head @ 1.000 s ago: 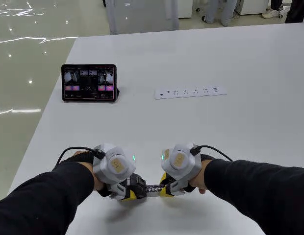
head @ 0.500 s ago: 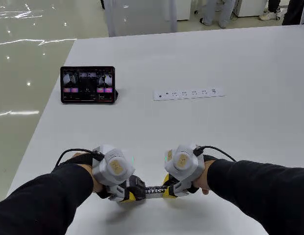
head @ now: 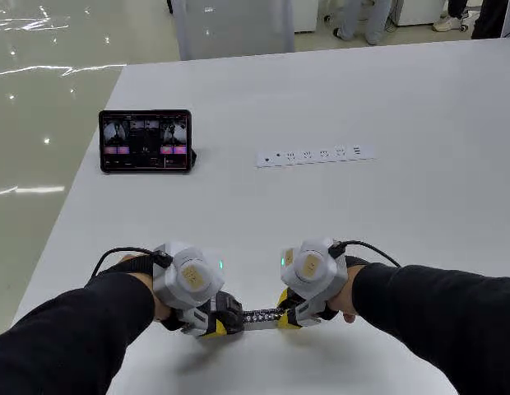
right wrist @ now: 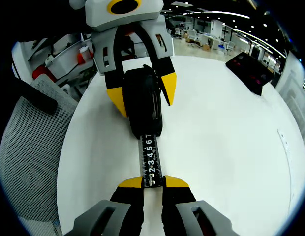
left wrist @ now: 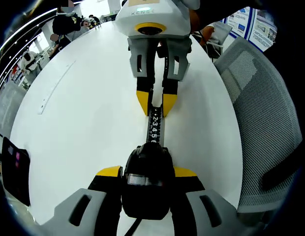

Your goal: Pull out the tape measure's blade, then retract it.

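with the left gripper [left wrist: 147, 173] clamping the tape measure case [right wrist: 142, 98], the right gripper [right wrist: 153, 183], pinching the blade [right wrist: 150, 155], ought to be pulling straight outward.

White table [head: 403, 99], glossy floor [head: 41, 107], mesh chair [left wrist: 260, 113], perhaps desks [right wrist: 201, 37] beyond

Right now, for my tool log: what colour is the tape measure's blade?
Blade: black with white numerals; clearest in the right gripper view.
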